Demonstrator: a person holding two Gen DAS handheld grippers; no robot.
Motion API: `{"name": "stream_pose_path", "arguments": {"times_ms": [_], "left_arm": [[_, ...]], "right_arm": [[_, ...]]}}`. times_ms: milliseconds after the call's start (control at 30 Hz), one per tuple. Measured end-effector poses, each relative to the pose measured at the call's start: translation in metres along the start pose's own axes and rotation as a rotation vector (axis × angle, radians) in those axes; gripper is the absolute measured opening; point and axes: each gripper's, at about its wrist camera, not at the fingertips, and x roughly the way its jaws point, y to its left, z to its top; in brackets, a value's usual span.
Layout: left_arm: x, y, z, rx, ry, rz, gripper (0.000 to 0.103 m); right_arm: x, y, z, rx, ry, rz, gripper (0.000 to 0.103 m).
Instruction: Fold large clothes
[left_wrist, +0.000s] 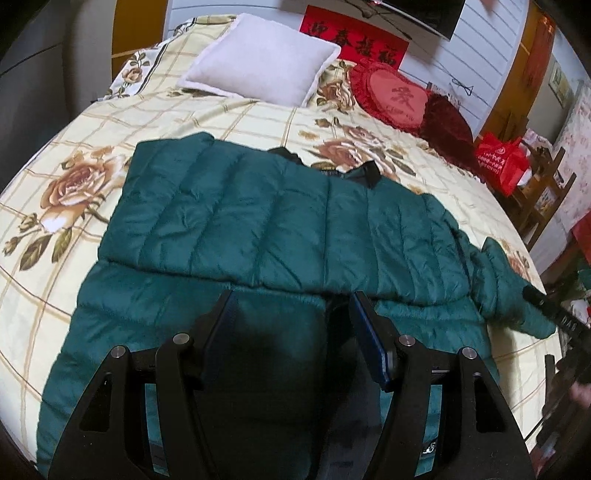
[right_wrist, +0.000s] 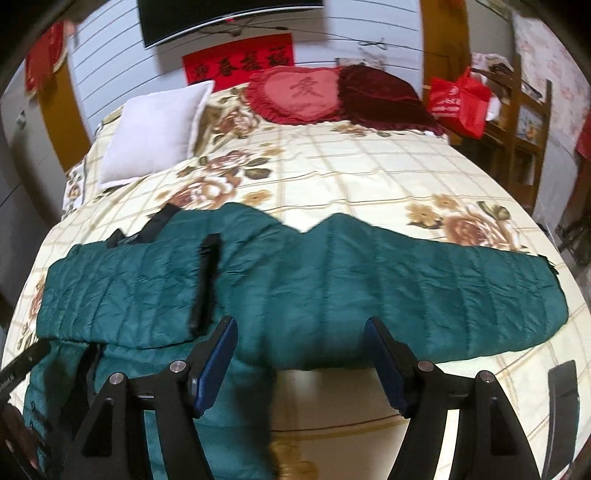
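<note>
A teal quilted puffer jacket (left_wrist: 258, 221) lies spread on the bed, one sleeve folded across its body. In the right wrist view the jacket (right_wrist: 332, 280) stretches across the bed with a sleeve reaching right. My left gripper (left_wrist: 291, 295) is open and hovers over the jacket's lower body, nothing between the fingers. My right gripper (right_wrist: 301, 323) is open over the jacket's near edge, empty. A black strap or fold (right_wrist: 205, 280) lies on the jacket's left part. The jacket's dark collar (left_wrist: 365, 173) points toward the pillows.
The bed has a cream floral quilt (left_wrist: 221, 122). A white pillow (left_wrist: 258, 59) and a red heart cushion (left_wrist: 391, 92) lie at the head. A red bag (left_wrist: 502, 158) sits on wooden furniture on the right. The other gripper's black tip (left_wrist: 554, 310) shows at the right edge.
</note>
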Motion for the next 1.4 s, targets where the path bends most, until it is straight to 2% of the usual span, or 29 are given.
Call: {"name": "stream_pose_path", "arguments": {"times_ms": [200,500,733,1400], "left_arm": [[0.003,0.0,-0.007,-0.005,0.008,0.001,0.063],[0.007,0.008,-0.014,-0.044,0.018,-0.007,0.063],[0.006,0.007,-0.016,-0.035,0.017,-0.005,0.063],[0.014,0.01,-0.024,-0.051,0.048,-0.013,0.063]], "right_arm": [[-0.002,-0.034,0.004,0.062,-0.008,-0.026,0.069],[-0.001,-0.092,0.005,0.136,-0.011,-0.131,0.069],[0.008,-0.129,0.006,0.181,0.009,-0.182,0.07],[0.021,-0.218,0.006,0.3,-0.011,-0.326,0.073]]}}
